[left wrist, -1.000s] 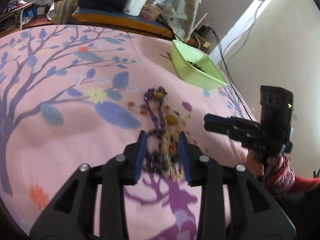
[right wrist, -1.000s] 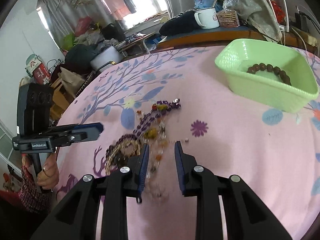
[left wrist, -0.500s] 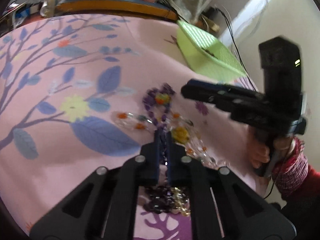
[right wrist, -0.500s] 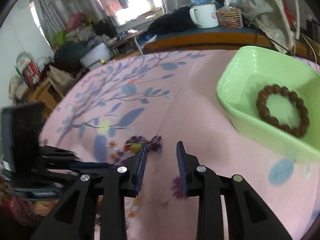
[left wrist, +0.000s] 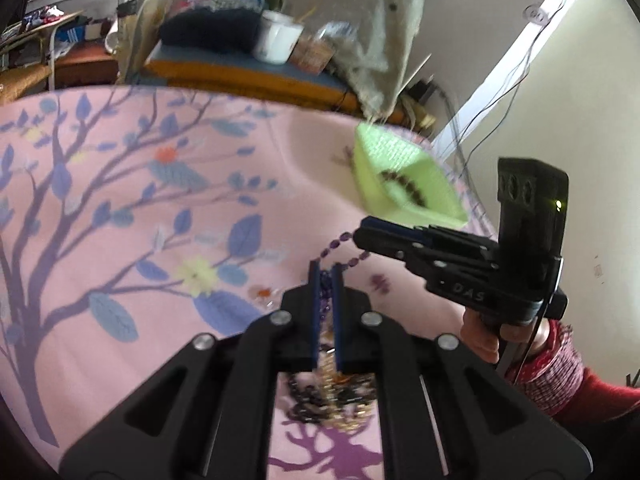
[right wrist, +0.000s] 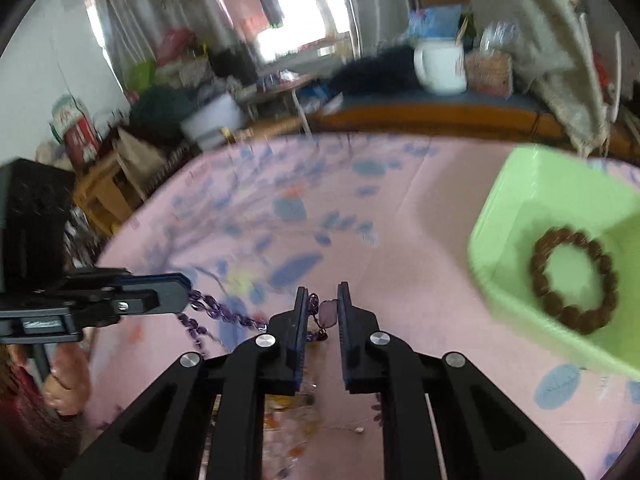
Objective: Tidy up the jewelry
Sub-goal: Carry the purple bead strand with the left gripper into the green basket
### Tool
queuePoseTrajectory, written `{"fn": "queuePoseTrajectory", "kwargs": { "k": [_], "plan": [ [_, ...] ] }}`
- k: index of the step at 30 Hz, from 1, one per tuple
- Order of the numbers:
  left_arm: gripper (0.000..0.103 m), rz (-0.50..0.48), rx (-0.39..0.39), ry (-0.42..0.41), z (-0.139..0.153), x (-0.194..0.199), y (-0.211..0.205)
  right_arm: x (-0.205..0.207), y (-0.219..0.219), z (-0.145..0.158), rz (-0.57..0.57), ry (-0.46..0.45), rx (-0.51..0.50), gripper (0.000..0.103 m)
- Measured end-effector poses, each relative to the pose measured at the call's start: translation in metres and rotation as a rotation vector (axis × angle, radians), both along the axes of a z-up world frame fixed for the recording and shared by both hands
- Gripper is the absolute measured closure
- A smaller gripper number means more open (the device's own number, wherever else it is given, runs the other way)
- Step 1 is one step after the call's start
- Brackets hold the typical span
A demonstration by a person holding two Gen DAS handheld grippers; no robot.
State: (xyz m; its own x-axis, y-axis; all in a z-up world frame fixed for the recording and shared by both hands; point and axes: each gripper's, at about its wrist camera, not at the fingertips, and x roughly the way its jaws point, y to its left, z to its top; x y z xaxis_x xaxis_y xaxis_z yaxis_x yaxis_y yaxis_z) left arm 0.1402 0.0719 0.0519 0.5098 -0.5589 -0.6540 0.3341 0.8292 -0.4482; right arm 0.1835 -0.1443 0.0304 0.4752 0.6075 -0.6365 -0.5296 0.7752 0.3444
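Note:
My left gripper is shut on a purple bead necklace and holds it lifted above the pink cloth. The strand stretches across to my right gripper, whose jaws stand slightly apart with part of the purple necklace passing between them. In the left wrist view the right gripper touches the strand's loop. A tangle of dark and gold jewelry lies on the cloth under my left gripper. A green basket at the right holds a brown bead bracelet.
The pink tree-patterned cloth covers the table. Small orange and clear beads lie on it under the right gripper. A white mug, dark clothes and clutter stand on a bench behind the table's far edge.
My left gripper shut on the purple necklace and lifted it off the cloth. The right gripper moved in toward the strand and nearer the green basket.

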Motion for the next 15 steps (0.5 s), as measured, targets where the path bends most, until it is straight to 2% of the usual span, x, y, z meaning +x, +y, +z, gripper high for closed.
{"fn": "queuePoseTrajectory", "kwargs": {
  "k": [5, 10, 15],
  "plan": [
    [0.098, -0.024, -0.018, -0.085, 0.045, -0.005, -0.013, -0.017, -0.027, 0.052, -0.022, -0.081, 0.099, 0.103],
    [0.098, -0.058, -0.016, -0.151, 0.083, 0.009, -0.045, -0.017, -0.065, 0.09, -0.102, -0.161, 0.129, 0.103],
    [0.098, -0.106, -0.017, -0.161, 0.097, 0.043, -0.097, -0.005, -0.103, 0.098, -0.202, -0.185, 0.108, 0.103]
  ]
}}
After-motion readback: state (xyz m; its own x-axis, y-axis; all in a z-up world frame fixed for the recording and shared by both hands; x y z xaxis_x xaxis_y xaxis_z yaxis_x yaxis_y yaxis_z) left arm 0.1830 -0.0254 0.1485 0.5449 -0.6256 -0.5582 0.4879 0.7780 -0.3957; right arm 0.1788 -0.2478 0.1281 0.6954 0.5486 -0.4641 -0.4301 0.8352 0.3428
